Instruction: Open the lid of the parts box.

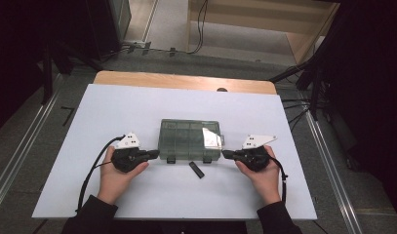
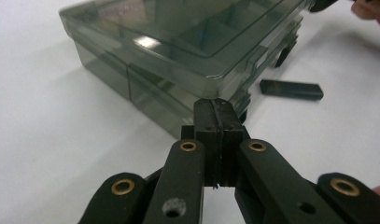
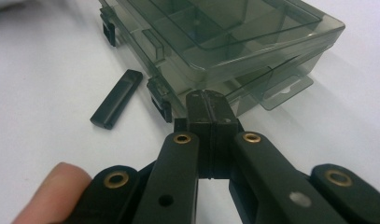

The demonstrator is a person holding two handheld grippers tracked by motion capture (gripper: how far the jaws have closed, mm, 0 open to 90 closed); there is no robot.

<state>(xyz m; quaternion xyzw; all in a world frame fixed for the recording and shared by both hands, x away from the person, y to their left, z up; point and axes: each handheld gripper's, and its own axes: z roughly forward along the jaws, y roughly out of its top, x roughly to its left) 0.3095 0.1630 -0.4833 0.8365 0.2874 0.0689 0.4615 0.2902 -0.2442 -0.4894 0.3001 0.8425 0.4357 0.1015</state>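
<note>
at the centre of the high view sits your smoky plastic compartment box (image 1: 189,140), lid shut, on the white table (image 1: 137,112), with your left gripper (image 1: 154,154) at its lower left corner and your right gripper (image 1: 225,154) at its lower right. a small black bar (image 1: 196,169) lies just below it.

lower centre of the left gripper view, your jaws are pressed together, empty, tips at the box corner (image 2: 178,60).

lower centre of the right gripper view, your jaws are likewise closed on nothing, by the box (image 3: 234,42); the bar (image 3: 116,98) lies at left.

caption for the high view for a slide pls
Two shut grippers, left and right, flank a closed smoky compartment box; a small black stick lies in front.
</note>
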